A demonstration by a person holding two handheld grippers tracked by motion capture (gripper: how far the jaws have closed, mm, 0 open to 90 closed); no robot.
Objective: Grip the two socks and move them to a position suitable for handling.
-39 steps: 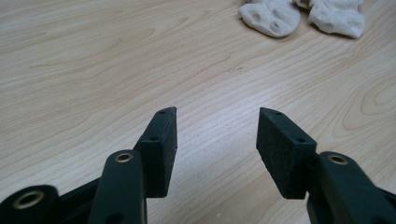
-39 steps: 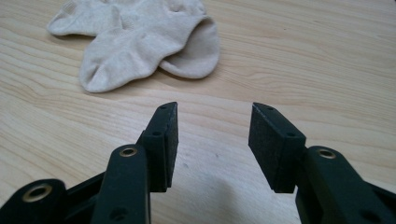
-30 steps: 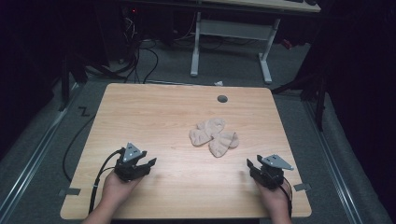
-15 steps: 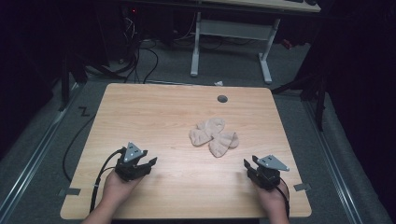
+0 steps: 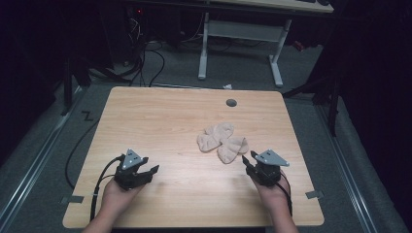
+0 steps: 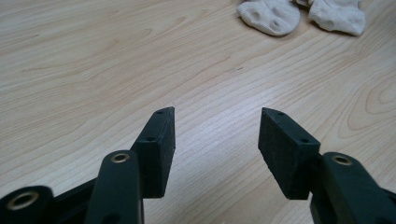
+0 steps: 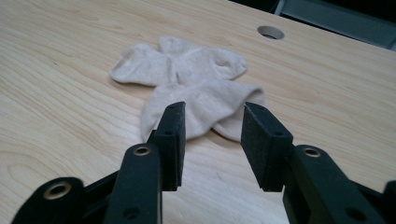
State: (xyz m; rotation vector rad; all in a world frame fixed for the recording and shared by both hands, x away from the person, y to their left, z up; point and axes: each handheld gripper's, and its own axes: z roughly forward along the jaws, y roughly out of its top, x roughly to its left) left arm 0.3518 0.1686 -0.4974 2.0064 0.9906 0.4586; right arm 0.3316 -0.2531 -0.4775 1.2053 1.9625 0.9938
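Observation:
Two pale beige socks (image 5: 221,141) lie overlapped right of the middle of the wooden table (image 5: 160,121). My right gripper (image 5: 247,161) hovers just short of their near edge, pointing at them. In the right gripper view the nearer sock (image 7: 201,105) lies just beyond the gripper (image 7: 212,106). Its jaws have just been closing partway and stand open with nothing between them. My left gripper (image 5: 153,170) rests low over bare wood at the front left. Its jaws (image 6: 217,116) have just been opening wider and hold nothing; the socks (image 6: 271,16) lie far ahead.
A round cable hole (image 5: 231,103) sits near the table's far edge, behind the socks. A white desk frame (image 5: 243,34) and floor cables (image 5: 145,53) stand beyond the table. Both forearms enter over the front edge.
My right gripper has moved left and forward, up to the near edge of the socks. The left gripper has stayed in place.

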